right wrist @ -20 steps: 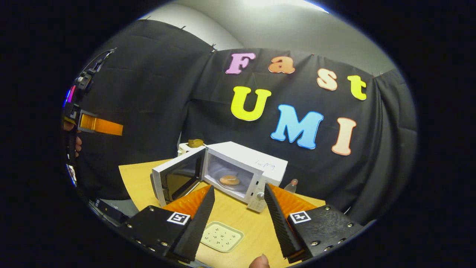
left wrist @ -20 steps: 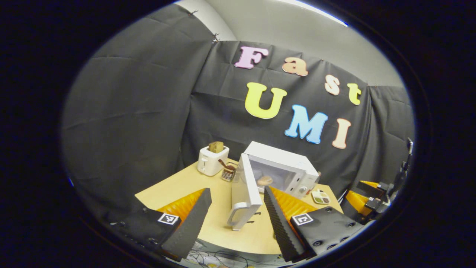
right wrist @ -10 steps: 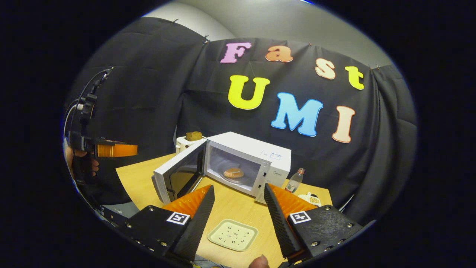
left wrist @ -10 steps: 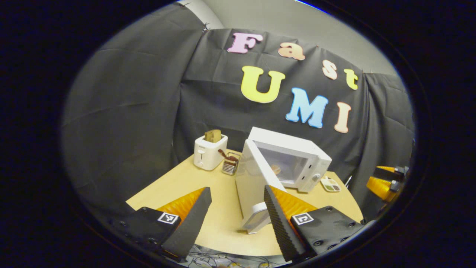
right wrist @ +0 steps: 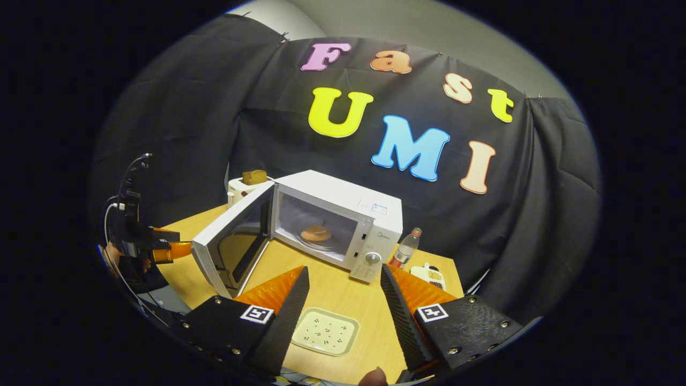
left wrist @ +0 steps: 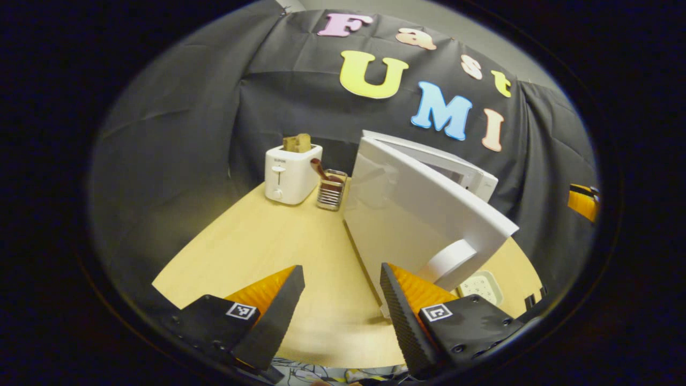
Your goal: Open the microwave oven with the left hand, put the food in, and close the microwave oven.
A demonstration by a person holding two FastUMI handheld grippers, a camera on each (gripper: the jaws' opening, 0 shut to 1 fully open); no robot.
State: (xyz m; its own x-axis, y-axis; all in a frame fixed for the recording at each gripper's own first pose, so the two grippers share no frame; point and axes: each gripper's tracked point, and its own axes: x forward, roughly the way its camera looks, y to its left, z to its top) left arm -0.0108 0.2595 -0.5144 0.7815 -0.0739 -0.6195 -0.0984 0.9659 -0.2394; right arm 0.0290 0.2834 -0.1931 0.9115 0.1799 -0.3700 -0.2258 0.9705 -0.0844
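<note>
Spreading wide and holding nothing, the left gripper [left wrist: 342,300] has its fingers just beside the door [left wrist: 418,214]; the right gripper [right wrist: 343,303], also spread and empty, hangs over the tray [right wrist: 326,331]. Food [right wrist: 315,233] sits inside the microwave [right wrist: 343,209].

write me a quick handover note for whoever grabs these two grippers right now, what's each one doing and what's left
Left gripper: open, holding nothing, right up at the outer face of the microwave door; its right finger sits beside the door handle. Whether it touches the door, I cannot tell.
Right gripper: open, empty, above the pale tray on the table.
Things: the food lies on the turntable inside the microwave; the door stands partly open.
Done: door opened, food in.
Left: push the door shut with the left gripper, probably a steady push on its outer face.
</note>
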